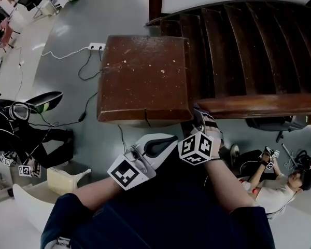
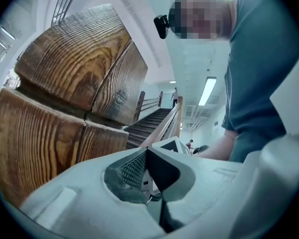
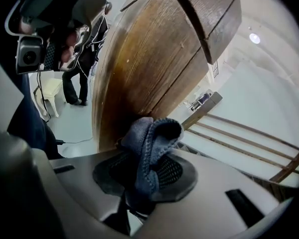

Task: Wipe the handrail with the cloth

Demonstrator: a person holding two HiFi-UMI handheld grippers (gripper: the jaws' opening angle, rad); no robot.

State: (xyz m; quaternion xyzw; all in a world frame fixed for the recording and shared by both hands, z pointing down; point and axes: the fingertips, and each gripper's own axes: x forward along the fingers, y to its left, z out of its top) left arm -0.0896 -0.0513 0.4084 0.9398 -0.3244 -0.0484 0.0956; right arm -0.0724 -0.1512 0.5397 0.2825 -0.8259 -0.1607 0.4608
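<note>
The cloth is a blue-grey knitted rag bunched up between the jaws of my right gripper, which is shut on it. In the head view the right gripper sits just below the corner where the brown wooden handrail meets the square newel post. The post's grained side rises right in front of the cloth. My left gripper, white, is beside it under the post's near edge. Its jaws are shut with nothing between them, with the post to their left.
Dark wooden stairs climb away at the upper right. On the grey floor lie a power strip with cables, a white plastic stool and black gear. A person sits at the lower right.
</note>
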